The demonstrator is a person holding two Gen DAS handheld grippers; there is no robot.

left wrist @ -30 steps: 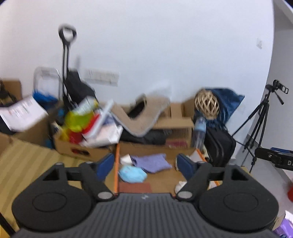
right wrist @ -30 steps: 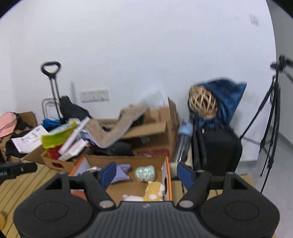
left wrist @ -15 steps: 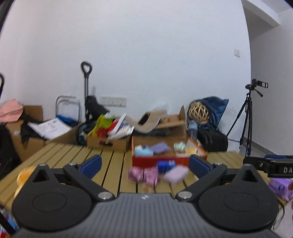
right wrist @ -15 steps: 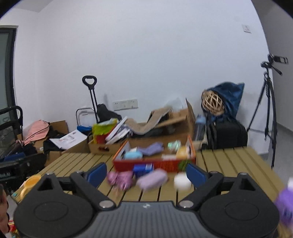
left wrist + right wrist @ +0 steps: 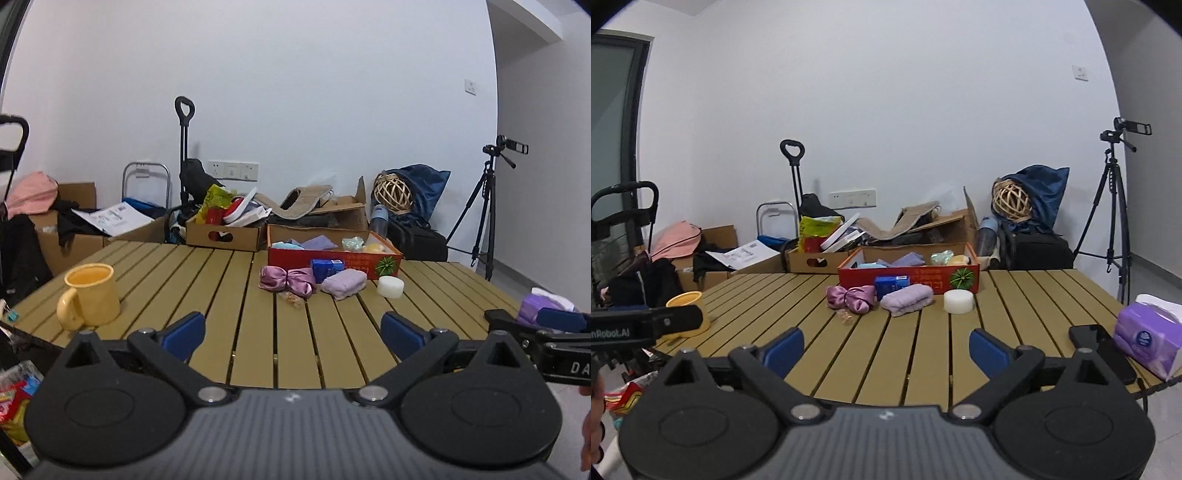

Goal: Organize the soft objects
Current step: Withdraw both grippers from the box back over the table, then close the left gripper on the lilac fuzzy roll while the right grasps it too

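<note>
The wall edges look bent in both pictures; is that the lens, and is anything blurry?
Left wrist view: lens bends the doorway edge, corners go dark; box sharp, light soft and even. Right wrist view: same bending and dark corners; tissue pack crisp, little shadow on the table.

"nRobot.AI" shows in white on the left gripper [image 5: 646, 326]; "DA" on the right gripper [image 5: 554, 363]; the tissue pack [image 5: 1147, 338] logo is unreadable
</note>
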